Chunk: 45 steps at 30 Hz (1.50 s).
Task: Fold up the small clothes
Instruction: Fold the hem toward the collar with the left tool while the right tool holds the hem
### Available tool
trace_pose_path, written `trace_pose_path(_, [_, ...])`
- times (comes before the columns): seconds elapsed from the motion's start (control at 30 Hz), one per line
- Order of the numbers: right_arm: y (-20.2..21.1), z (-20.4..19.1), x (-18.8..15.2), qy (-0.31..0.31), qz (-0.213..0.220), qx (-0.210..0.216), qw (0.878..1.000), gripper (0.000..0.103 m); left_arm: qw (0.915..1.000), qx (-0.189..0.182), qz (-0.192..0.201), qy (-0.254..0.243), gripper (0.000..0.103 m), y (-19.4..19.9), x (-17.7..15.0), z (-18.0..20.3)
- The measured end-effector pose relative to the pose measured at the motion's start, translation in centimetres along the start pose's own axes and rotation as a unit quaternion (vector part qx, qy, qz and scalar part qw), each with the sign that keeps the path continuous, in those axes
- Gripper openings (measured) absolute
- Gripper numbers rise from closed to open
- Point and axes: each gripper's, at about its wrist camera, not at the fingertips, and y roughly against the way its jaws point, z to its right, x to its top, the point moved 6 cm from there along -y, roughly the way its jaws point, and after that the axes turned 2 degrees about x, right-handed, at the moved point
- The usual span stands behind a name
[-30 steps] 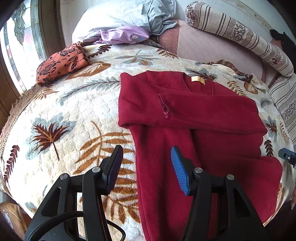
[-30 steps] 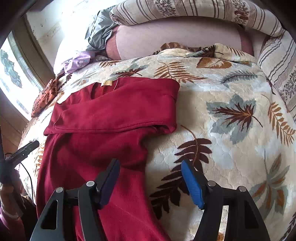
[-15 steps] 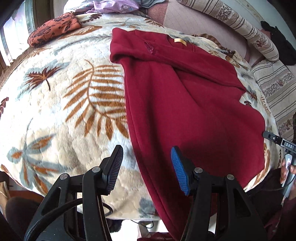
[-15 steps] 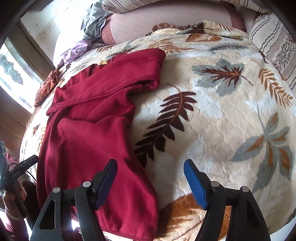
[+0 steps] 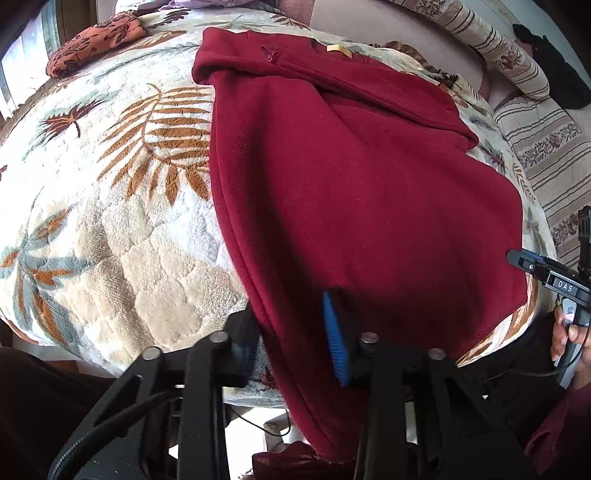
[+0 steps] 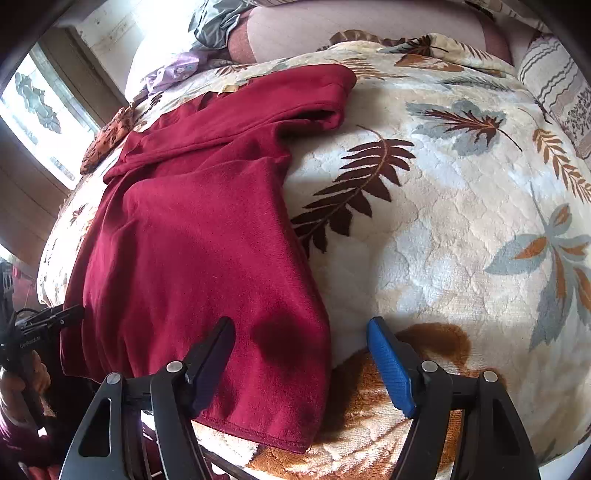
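Note:
A dark red sweater (image 5: 351, 177) lies face down on a leaf-patterned blanket (image 5: 110, 206), sleeves folded across its back, yellow neck label at the far end. Its hem hangs over the near bed edge. My left gripper (image 5: 291, 332) is open, its jaws either side of the sweater's lower left hem corner, the cloth between them. In the right wrist view the sweater (image 6: 199, 236) lies left of centre. My right gripper (image 6: 301, 354) is open, straddling the lower right hem corner, just above the blanket (image 6: 461, 221).
An orange patterned cloth (image 5: 96, 40) lies at the far left of the bed. Striped bolster pillows (image 5: 491, 40) and a pink cushion (image 6: 351, 26) line the far side. A window is at the left. The bed's near edge is just under both grippers.
Both grippers have pulled back and down from mid-sweater to the hem at the near bed edge. The left jaws have narrowed around the hem corner; the right stay wide open.

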Motion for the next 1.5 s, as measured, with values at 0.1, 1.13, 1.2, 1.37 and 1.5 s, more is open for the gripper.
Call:
trace_pose_path(0.1, [-0.1, -1.1, 0.0, 0.034, 0.003, -0.004, 0.999, 0.025, 0.9999, -0.013, -0.001, -0.005, 0.007, 0.3, 0.4, 0.0])
trace_pose_path(1.13, [-0.3, -5.5, -4.9, 0.030, -0.086, 0.091, 0.992, 0.061, 0.9988, 0.046, -0.014, 0.014, 0.015, 1.4, -1.9, -5.1])
trace_pose_path(1.2, [-0.2, -5.4, -4.8, 0.028, -0.084, 0.092, 0.992, 0.061, 0.9987, 0.046, -0.014, 0.015, 0.015, 1.2, -2.1, -5.2])
trace_pose_path(1.37, [-0.2, -5.5, -5.1, 0.030, -0.081, 0.089, 0.992, 0.061, 0.9986, 0.050, -0.013, 0.013, 0.015, 1.1, -2.1, -5.0])
trace_pose_path(1.5, [-0.1, -5.6, -5.0, 0.024, -0.077, 0.092, 0.992, 0.063, 0.9985, 0.051, -0.017, 0.014, 0.021, 0.8, -2.4, -4.9])
